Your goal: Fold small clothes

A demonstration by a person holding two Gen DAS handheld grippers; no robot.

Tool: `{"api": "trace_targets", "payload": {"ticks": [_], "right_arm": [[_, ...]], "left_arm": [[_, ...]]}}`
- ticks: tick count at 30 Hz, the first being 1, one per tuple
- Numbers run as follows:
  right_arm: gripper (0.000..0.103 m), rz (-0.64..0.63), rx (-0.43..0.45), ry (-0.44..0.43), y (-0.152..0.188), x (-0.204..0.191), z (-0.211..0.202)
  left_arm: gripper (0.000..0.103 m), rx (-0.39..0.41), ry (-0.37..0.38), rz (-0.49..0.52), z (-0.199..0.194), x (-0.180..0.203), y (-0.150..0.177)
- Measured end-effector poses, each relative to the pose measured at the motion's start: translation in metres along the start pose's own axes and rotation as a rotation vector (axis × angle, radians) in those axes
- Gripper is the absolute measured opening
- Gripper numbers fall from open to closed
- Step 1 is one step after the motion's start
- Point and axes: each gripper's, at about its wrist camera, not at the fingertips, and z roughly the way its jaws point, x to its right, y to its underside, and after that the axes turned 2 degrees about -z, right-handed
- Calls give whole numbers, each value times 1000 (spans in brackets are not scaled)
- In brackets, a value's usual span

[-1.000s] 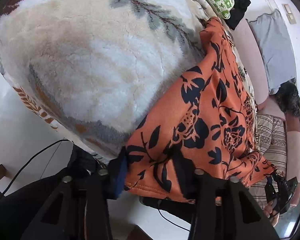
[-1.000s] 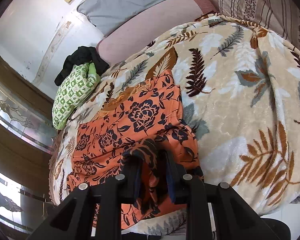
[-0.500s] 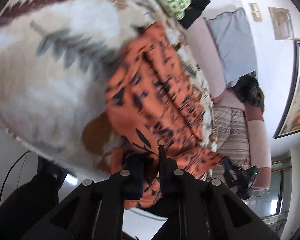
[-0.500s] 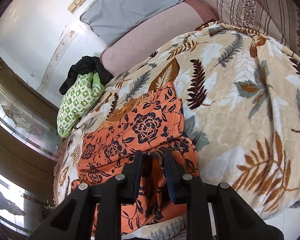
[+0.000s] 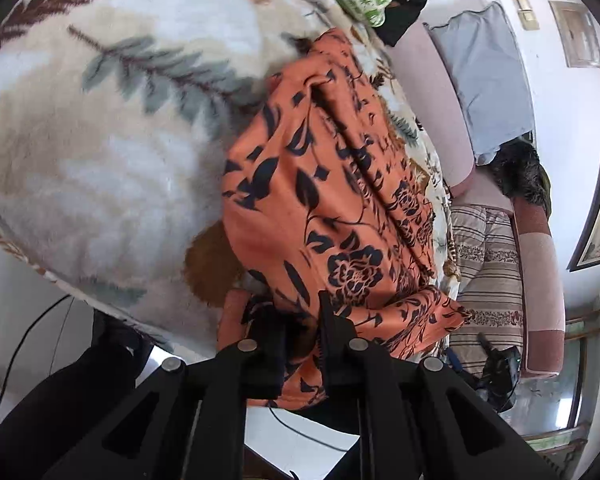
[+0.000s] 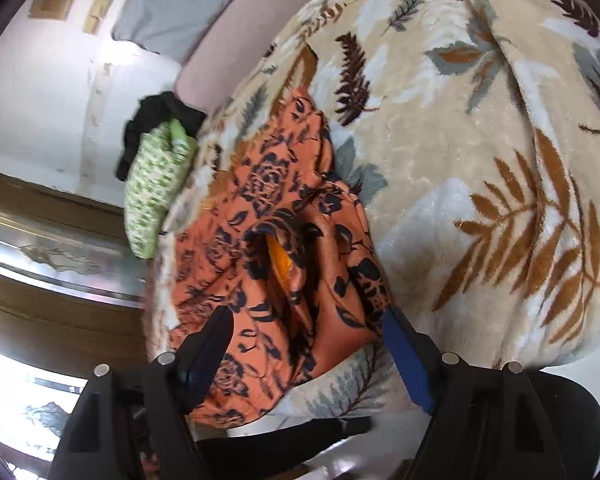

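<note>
An orange garment with black flowers (image 5: 332, 216) lies bunched on a leaf-patterned blanket (image 5: 100, 128). My left gripper (image 5: 300, 332) is shut on the garment's near edge, which hangs over the blanket's front. In the right wrist view the same garment (image 6: 284, 248) lies crumpled in folds. My right gripper (image 6: 308, 336) is open, its jaws wide apart on either side of the garment's near end, holding nothing.
A green patterned cloth (image 6: 156, 188) and a black garment (image 6: 156, 120) lie at the blanket's far end. A grey cushion (image 5: 488, 80) and a striped cushion (image 5: 488, 272) rest on the pink sofa (image 5: 432, 92). White floor shows below the blanket's edge.
My right gripper has let go of the garment and opened wide; the lifted fold has dropped into a crumpled heap. My left gripper closed on the garment's edge a second ago and stays shut.
</note>
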Motion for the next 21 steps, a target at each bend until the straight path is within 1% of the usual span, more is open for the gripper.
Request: {"api": "trace_targets", "payload": {"ticks": [1, 2, 3, 4, 6, 8, 9, 10, 11, 12, 13, 14, 15, 17, 18, 19, 21], "right_arm": [[80, 8, 24, -19, -3, 1, -6], [80, 15, 42, -31, -7, 0, -9], [80, 26, 65, -50, -15, -2, -12], [81, 29, 81, -56, -22, -6, -10], [81, 19, 95, -34, -36, -13, 0], [81, 14, 62, 14, -44, -22, 19], [81, 7, 30, 47, -46, -25, 32], [68, 2, 13, 72, -45, -27, 43], [29, -10, 1, 91, -43, -28, 50], [14, -35, -16, 114, -41, -29, 56], [11, -87, -27, 168, -39, -35, 60], [10, -143, -15, 212, -35, -42, 58], [10, -178, -15, 221, -31, -46, 55], [10, -176, -36, 177, -28, -48, 46], [10, -165, -47, 142, -30, -49, 39], [10, -154, -53, 100, -32, -51, 31], [10, -127, -55, 16, -40, -57, 18]], "left_arm": [[24, -2, -10, -5, 2, -1, 1], [31, -5, -16, -13, 4, -2, 2], [45, -6, -16, -22, 5, -2, 3], [53, -6, -13, -30, 6, -2, 4], [54, -11, -20, -30, 9, -1, 7], [54, -22, -55, -9, 11, 0, 10], [53, -31, -79, 2, 12, 1, 11], [47, -35, -99, 6, 13, 1, 11], [39, -39, -121, 8, 14, 1, 12], [23, -52, -127, 6, 15, 0, 11], [16, -66, -112, 1, 15, 0, 10], [16, -71, -98, 6, 13, 3, 9], [14, -74, -87, 17, 11, 7, 8], [12, -86, -29, 29, 5, 17, 1], [12, -88, 16, 31, 0, 25, -4], [12, -79, 59, 39, -7, 35, -13], [12, -47, 102, 66, -20, 57, -32]]}}
